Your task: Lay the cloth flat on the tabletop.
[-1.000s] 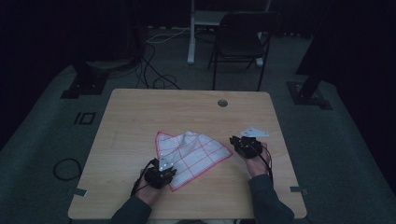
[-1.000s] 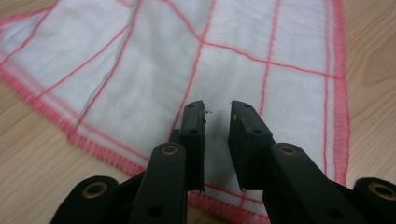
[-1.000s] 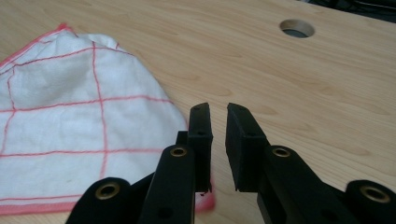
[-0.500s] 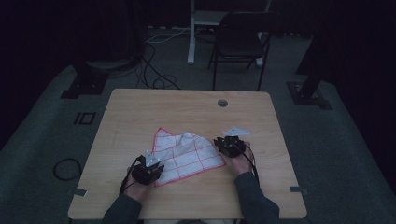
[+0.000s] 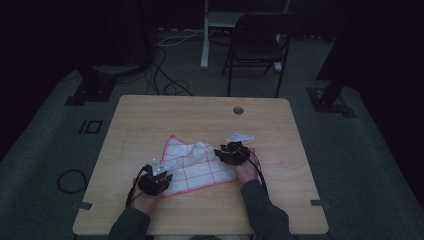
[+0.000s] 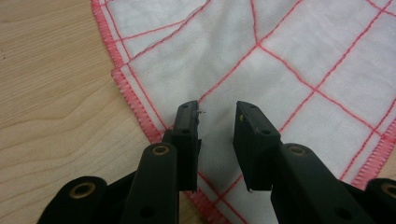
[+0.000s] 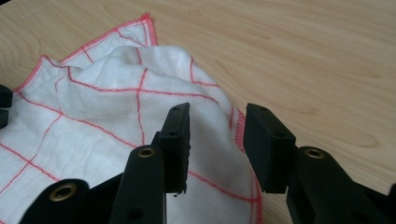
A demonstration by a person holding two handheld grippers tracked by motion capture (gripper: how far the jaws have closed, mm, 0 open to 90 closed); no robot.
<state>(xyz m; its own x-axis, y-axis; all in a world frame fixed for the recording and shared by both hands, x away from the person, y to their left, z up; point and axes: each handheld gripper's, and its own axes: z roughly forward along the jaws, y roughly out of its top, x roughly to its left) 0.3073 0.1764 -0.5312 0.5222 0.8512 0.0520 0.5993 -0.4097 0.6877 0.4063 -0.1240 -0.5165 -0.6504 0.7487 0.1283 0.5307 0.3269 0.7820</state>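
**Both grippers parted over the cloth**

The cloth lies rumpled near the table's 6 o'clock edge. Left gripper at its 7 o'clock corner, right gripper at its 3 o'clock hem, jaws apart, holding nothing. Bare wood toward 12.

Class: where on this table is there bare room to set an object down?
Free: the far strip of table beyond the cloth, beside the round hole, and both side margins. Crowded: the near middle, where the left gripper and right gripper flank the cloth.
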